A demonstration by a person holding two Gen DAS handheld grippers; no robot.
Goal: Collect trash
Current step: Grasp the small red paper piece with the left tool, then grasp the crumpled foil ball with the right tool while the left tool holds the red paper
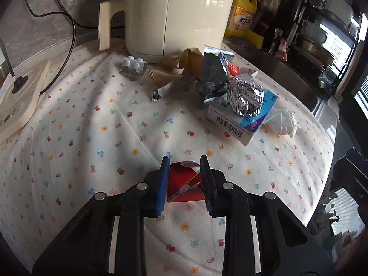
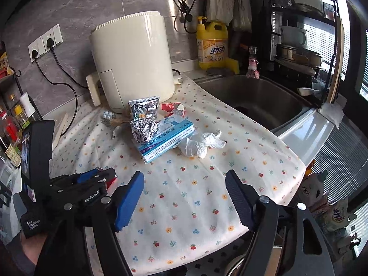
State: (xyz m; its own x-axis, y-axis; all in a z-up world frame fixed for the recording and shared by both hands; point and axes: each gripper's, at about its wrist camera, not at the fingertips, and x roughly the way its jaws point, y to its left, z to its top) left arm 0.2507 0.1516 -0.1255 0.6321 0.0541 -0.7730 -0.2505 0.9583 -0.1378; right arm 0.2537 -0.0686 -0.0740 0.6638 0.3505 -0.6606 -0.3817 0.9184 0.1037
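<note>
Open floral cloth [image 2: 195,195] across the bench's near half, trash heap of foil packet [image 2: 143,128], blue box [image 2: 168,138] and tissue [image 2: 200,146] at 12 o'clock, cream appliance [image 2: 133,64] blocking behind, sink [image 2: 257,96] at 2 o'clock.

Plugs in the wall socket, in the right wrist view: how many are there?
2. Both black plugs sit in the white wall socket left of the air fryer: one at its left end, one further right. More loose plugs hang near the yellow bottle.
</note>
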